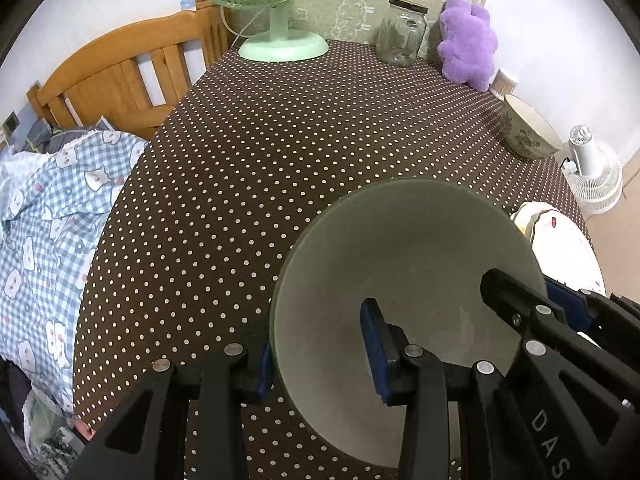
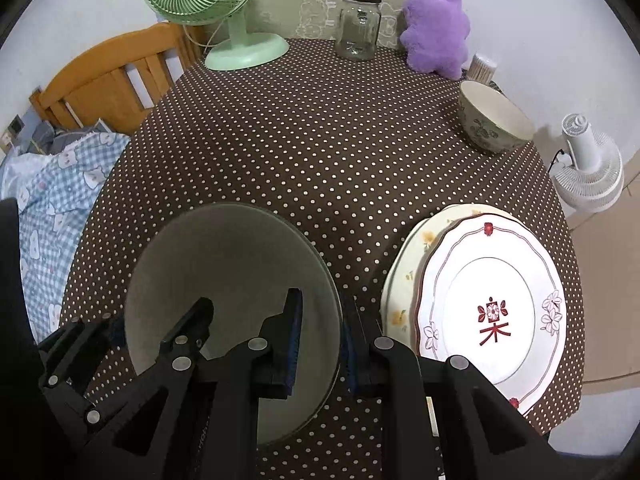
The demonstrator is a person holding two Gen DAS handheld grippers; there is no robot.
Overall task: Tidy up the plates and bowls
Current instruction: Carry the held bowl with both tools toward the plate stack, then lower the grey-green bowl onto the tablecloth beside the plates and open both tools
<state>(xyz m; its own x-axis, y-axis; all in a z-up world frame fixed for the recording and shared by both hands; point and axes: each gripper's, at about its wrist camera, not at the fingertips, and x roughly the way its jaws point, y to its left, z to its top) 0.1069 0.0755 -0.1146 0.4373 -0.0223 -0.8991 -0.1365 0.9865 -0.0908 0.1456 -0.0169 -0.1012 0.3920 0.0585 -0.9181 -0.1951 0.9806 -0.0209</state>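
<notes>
The left gripper [image 1: 320,354] pinches the left wall of the green bowl [image 1: 404,256]: one blue pad sits outside the rim, the other inside the bowl. The right gripper [image 2: 322,344] is pressed together on the right wall of the same bowl [image 2: 224,264], again with one pad inside and one outside. So the bowl sits between the two grippers, at the near side of the bench [image 2: 320,152] with the dotted brown cloth. Just to the right of the bowl lies a stack of two plates [image 2: 492,300]; the white plate with a red character is on top of a cream plate with yellow flowers. Farther back on the right stands a patterned bowl [image 2: 492,120], well apart from the grippers. At the far edge are a green fan [image 2: 216,8], a glass jar [image 2: 358,26] and a purple plush toy [image 2: 436,28].
</notes>
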